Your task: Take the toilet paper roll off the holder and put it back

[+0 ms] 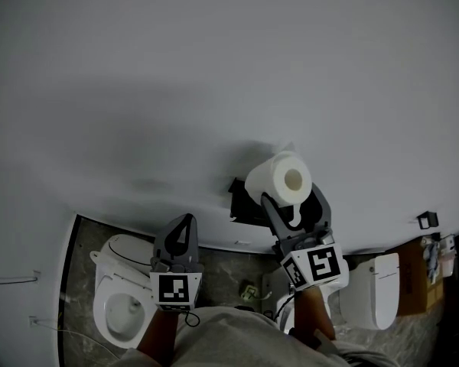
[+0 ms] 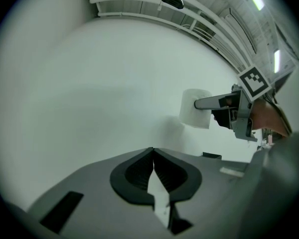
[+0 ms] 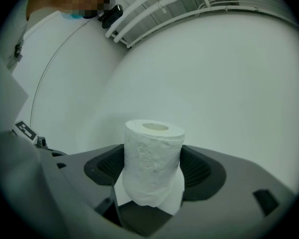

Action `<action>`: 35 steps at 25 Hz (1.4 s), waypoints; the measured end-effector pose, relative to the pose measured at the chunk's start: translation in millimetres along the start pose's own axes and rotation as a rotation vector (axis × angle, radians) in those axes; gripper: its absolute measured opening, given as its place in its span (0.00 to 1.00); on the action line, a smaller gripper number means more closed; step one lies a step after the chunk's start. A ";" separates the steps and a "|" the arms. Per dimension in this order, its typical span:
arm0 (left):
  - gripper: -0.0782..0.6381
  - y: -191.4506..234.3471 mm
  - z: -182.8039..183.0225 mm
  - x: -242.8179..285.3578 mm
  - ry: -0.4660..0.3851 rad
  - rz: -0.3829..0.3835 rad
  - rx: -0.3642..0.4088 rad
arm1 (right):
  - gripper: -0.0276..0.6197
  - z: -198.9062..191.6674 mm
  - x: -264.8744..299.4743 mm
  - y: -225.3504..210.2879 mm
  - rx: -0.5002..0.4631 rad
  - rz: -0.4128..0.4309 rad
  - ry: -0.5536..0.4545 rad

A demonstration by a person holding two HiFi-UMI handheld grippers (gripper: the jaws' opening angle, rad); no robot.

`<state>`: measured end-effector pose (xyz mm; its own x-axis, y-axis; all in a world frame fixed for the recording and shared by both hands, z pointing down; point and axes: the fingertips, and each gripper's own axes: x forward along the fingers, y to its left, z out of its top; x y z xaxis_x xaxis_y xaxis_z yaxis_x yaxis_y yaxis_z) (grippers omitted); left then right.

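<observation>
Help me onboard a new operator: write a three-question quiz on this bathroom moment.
1. Multiple choice: what does the right gripper hold? A) a toilet brush B) the toilet paper roll C) nothing
2. True or false: the jaws of the left gripper stand wide apart.
3. Fill in the blank: the roll is ___ the black holder (on / off).

Key
1. B: the roll stands clamped between its two jaws.
2. False: they are together, with nothing between them.
3. off: the roll is held in front of the holder, not mounted on it.
</observation>
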<state>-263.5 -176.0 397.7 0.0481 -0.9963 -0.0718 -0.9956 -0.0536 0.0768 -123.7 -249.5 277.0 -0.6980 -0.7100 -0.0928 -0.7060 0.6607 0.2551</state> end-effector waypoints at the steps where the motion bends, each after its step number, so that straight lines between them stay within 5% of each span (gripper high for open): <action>1: 0.13 9.1 -5.5 -0.3 0.003 -0.002 -0.004 | 0.56 -6.5 6.5 7.5 0.001 0.000 0.011; 5: 0.13 31.1 -22.1 5.0 0.018 -0.018 -0.044 | 0.56 -34.0 25.4 25.5 0.008 -0.003 0.059; 19: 0.13 5.1 -51.5 45.9 0.100 -0.130 -0.057 | 0.56 -97.0 31.1 1.7 0.062 -0.043 0.240; 35: 0.13 -10.1 -61.2 52.9 0.140 -0.168 -0.060 | 0.56 -128.4 23.0 -5.4 0.116 -0.066 0.329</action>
<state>-246.0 -232.3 454.0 0.2279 -0.9724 0.0503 -0.9663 -0.2195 0.1345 -120.5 -300.8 397.1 -0.5877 -0.7802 0.2143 -0.7705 0.6205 0.1460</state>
